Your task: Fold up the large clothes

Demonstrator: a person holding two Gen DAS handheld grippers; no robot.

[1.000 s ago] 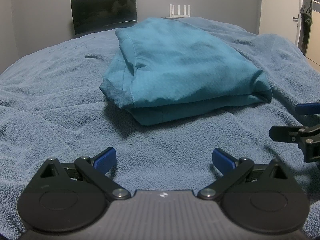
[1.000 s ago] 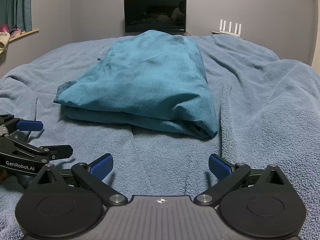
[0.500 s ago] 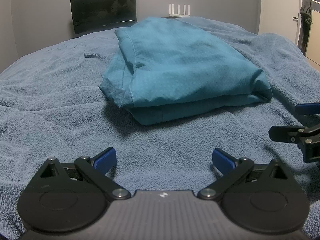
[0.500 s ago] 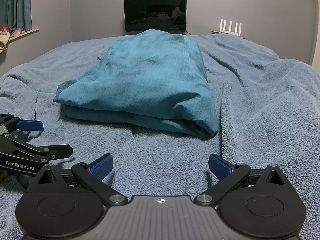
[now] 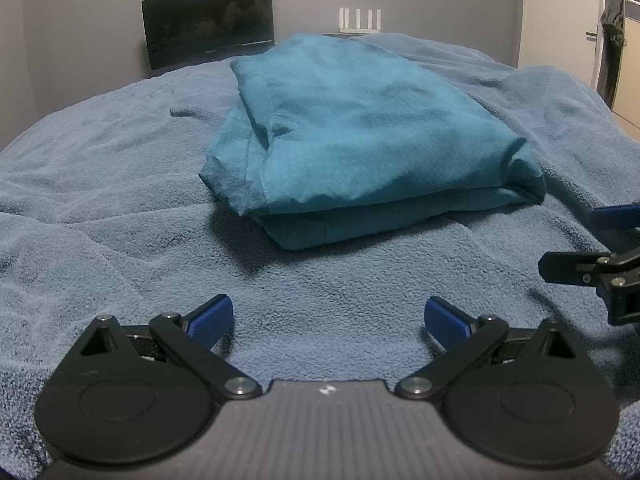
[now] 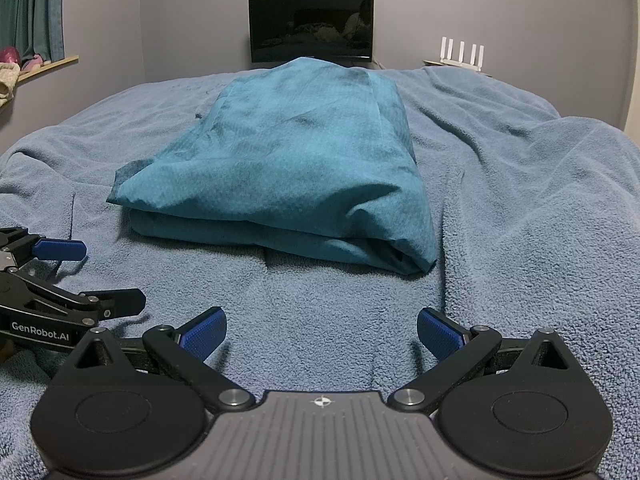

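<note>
The teal garment (image 5: 360, 148) lies folded in a thick stack on the blue fleece blanket (image 5: 100, 208), at about 12 o'clock from both grippers and well apart from them; its lower layers are hidden under the top one, and in the right wrist view its far end merges into the dark screen behind. The left gripper (image 5: 328, 318) rests low over the blanket with its blue-padded fingers spread wide and nothing between them. The right gripper (image 6: 322, 328) sits likewise, wide apart and empty. In the right wrist view the left gripper's side reads "GenRobot.AI" in white at about 9 o'clock, and that tool is cut off by the frame edge. In the left wrist view the right gripper shows only in part at 3 o'clock. A dark monitor (image 6: 312, 26) stands at 12 o'clock against the grey wall; dim reflections on it are too faint to make out. A white router (image 6: 462, 54) with upright antennas stands at 1 o'clock. A curtain (image 6: 36, 8) hangs at 10 o'clock.
</note>
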